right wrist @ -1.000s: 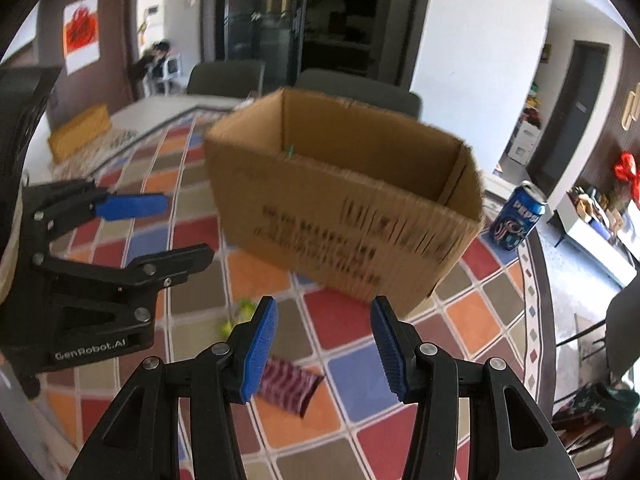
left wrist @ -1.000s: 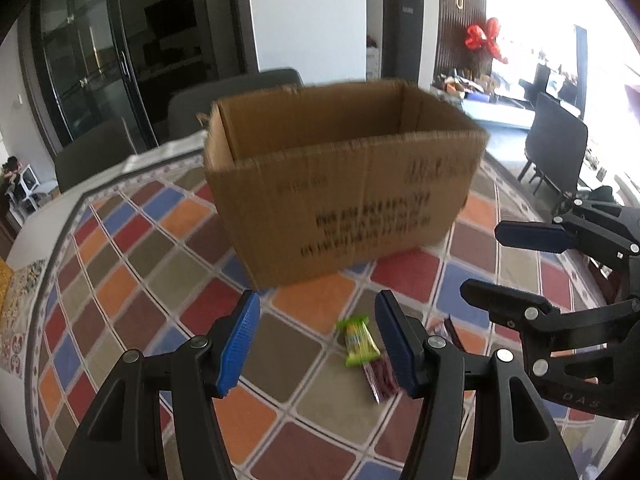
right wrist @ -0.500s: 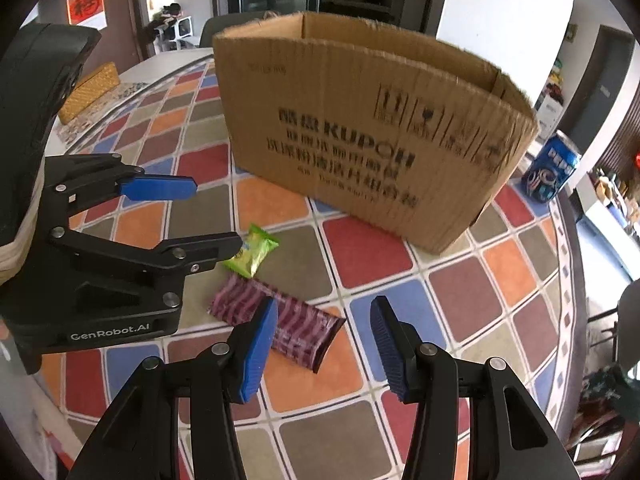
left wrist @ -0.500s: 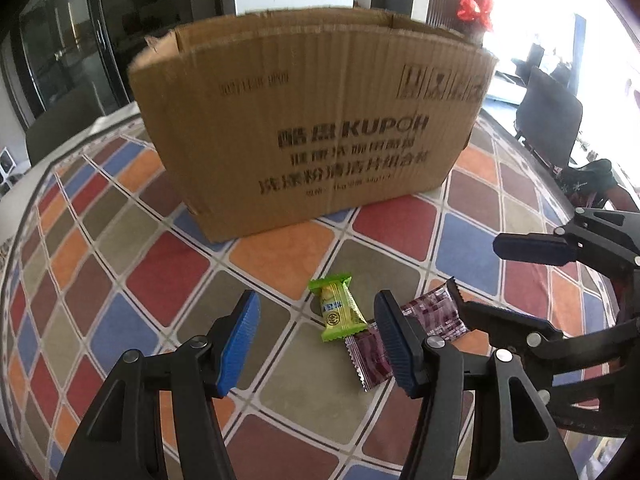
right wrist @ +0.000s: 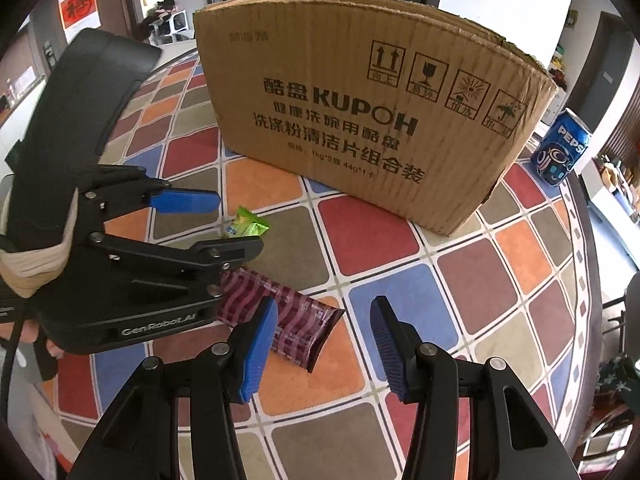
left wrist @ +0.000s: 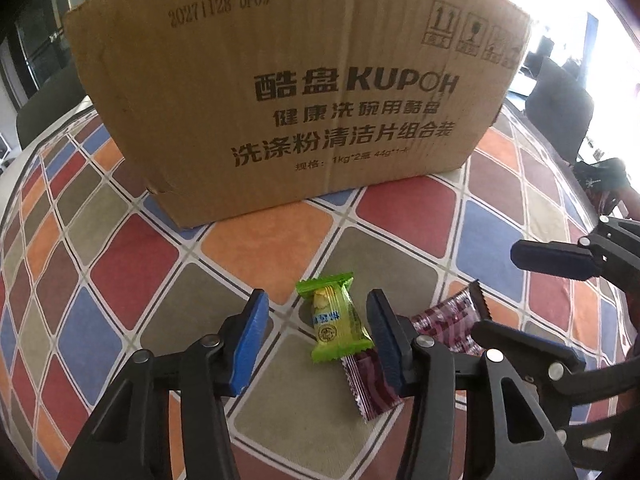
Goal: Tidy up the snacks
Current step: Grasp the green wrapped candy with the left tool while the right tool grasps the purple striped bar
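Step in hand: the left gripper (left wrist: 316,338) is lining up on the small green foil-wrapped candy (left wrist: 335,317), the first pick of the sort by my reading.
Left claw: its blue-padded jaws are closing right now, the green candy sitting between them, pads not yet touching the wrapper.
Right claw: the right gripper (right wrist: 323,344) is hanging with jaws spread and nothing pinched; the long maroon striped snack bar (right wrist: 294,320) is lying just beside its left pad.
Snacks: both are resting on the colourful diamond-patterned tablecloth (left wrist: 120,280), the green one overlapping one end of the maroon one.
Destination: the open brown corrugated cardboard box (right wrist: 372,108) is standing near, just behind the snacks.
Bystander: a blue Pepsi can (right wrist: 560,152) is waiting beside the box's far corner.
Next move: finishing the squeeze on the candy alone without snagging the bar beneath it, then lifting high enough to clear the box wall.
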The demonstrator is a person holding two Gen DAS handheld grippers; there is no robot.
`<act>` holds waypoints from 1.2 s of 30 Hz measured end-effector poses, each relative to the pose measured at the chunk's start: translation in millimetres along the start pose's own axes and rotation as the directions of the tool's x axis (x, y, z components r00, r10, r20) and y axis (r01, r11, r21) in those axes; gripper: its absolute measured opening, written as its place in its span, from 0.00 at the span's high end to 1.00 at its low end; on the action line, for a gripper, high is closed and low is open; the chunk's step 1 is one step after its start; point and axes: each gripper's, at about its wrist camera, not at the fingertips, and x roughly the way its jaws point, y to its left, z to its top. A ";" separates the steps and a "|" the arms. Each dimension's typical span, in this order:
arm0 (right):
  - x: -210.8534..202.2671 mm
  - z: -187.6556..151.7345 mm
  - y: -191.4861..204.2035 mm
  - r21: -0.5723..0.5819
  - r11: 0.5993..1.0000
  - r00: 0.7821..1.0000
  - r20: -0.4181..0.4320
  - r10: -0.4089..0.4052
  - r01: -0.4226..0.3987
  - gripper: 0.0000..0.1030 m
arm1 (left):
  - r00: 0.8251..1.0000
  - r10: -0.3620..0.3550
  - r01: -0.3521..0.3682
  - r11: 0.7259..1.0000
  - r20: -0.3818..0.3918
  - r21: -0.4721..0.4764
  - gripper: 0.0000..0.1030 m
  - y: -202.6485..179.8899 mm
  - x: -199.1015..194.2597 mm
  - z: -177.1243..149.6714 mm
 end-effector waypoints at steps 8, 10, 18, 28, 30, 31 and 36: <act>8.9 3.7 4.9 -0.049 0.999 1.000 -0.022 0.022 -0.023 0.52 | 1.000 -0.002 0.002 1.000 -0.005 -0.007 0.67 -1.9 7.8 4.4; 10.4 3.8 8.2 -0.071 0.996 0.999 -0.033 0.042 -0.044 0.52 | 1.000 -0.014 0.014 1.000 -0.004 0.001 0.73 -1.9 7.9 5.5; 22.2 5.9 24.9 -0.181 0.969 0.983 -0.103 0.149 -0.166 0.52 | 1.000 -0.004 0.005 0.997 0.025 -0.075 0.74 5.3 -19.0 -15.7; 41.7 13.8 51.3 -0.377 0.914 0.985 -0.142 0.102 -0.149 0.38 | 0.999 -0.041 0.041 0.978 0.007 -0.207 0.74 20.2 -39.2 -57.9; 49.2 15.5 52.8 -0.390 0.906 0.981 -0.165 0.106 -0.164 0.38 | 0.999 -0.042 0.040 0.976 -0.002 -0.214 0.74 19.8 -38.1 -61.4; 54.6 20.0 53.2 -0.392 0.906 0.980 -0.169 0.103 -0.163 0.38 | 0.999 -0.043 0.042 0.975 -0.003 -0.217 0.74 20.4 -37.7 -62.1; 58.2 23.9 50.5 -0.360 0.917 0.979 -0.170 0.115 -0.170 0.38 | 0.999 -0.040 0.040 0.975 0.004 -0.217 0.74 21.8 -38.1 -60.4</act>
